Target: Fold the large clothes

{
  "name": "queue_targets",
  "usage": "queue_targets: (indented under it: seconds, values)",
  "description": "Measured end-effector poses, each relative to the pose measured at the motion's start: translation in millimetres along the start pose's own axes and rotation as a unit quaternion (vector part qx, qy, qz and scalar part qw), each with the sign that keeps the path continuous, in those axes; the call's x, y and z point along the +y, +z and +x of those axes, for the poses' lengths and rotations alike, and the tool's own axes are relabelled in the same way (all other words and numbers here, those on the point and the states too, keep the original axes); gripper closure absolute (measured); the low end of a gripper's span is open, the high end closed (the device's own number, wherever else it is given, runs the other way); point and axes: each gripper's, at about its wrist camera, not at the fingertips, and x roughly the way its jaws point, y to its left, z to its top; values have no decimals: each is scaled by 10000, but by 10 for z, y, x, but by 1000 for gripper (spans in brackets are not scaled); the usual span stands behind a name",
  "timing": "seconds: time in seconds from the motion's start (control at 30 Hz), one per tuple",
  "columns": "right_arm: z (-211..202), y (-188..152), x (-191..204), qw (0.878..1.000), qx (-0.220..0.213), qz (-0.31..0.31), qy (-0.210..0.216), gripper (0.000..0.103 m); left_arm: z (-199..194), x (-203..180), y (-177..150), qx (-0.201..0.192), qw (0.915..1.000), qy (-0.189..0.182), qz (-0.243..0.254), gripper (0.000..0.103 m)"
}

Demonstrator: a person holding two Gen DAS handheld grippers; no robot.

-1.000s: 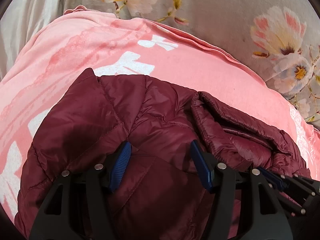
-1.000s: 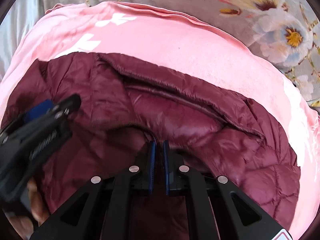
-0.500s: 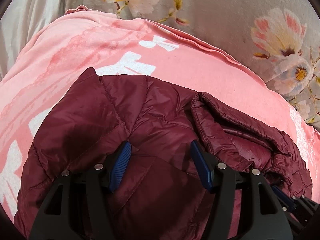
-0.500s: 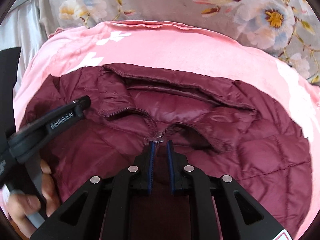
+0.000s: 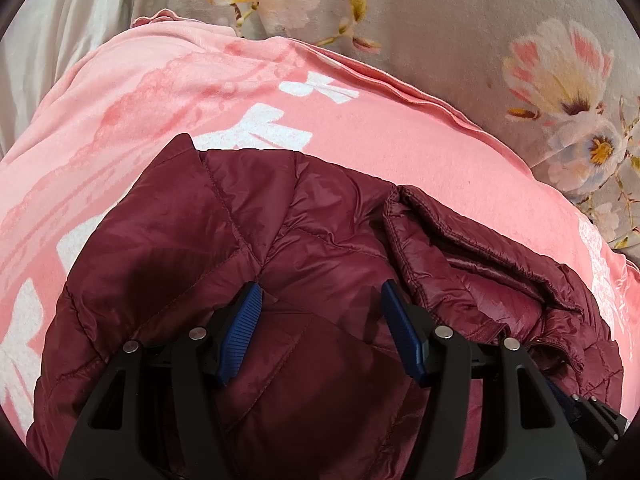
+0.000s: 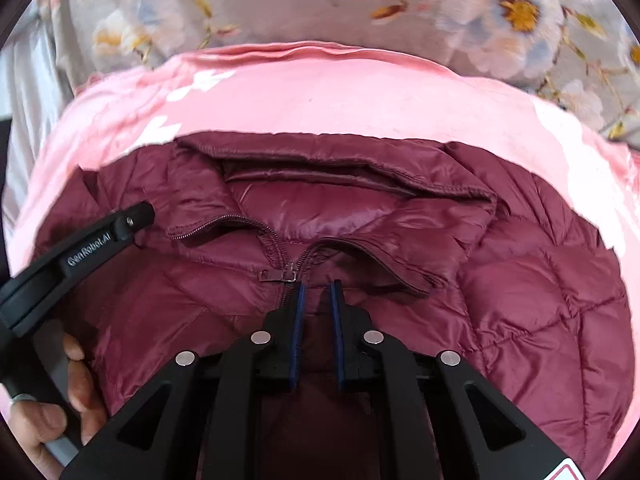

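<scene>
A dark red quilted puffer jacket (image 5: 240, 240) lies on a pink blanket (image 5: 360, 152), collar (image 6: 340, 160) at the far side, zipper partly undone. My left gripper (image 5: 320, 308) stands open, its blue pads resting on the jacket's left shoulder with a wide stretch of fabric between them. My right gripper (image 6: 318, 292) hovers just before the zipper pull (image 6: 276, 276). Its jaws are closing, a narrow gap still shows, and nothing is pinched between the pads. The left gripper's black finger (image 6: 132, 218) shows in the right wrist view, held by a person's hand (image 6: 48, 420).
The pink blanket (image 6: 320, 92) has white printed shapes and lies on a grey floral bedsheet (image 5: 440, 20). Pale cloth (image 5: 60, 20) lies at the far left. A corner of the right gripper's body (image 5: 592, 412) shows at the lower right of the left wrist view.
My right gripper drew back from the collar and rolled, so the zipper pull now sits just ahead of its tips, and its pads parted slightly. The left gripper stayed still.
</scene>
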Motion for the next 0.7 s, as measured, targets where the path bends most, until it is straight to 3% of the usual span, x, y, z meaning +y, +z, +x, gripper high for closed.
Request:
queue_targets:
  seconds: [0.17,0.27,0.43,0.7]
  values:
    - [-84,6,109,9997,-184,21,179,91,-1,-6,-6,-2,10000,27,19,43]
    - [-25,120,288,9996,-265,-110,21,90,-4,-4,-2,-12,10000,28,11,43]
    - [252,263,361,9993,93,-164,-325,90,-7,-1,7,-18,10000,-1,-28,43]
    - [57,-18,316,9971,153,-615,-416,90,-14,12,-3,-44,10000,-33,-70,43]
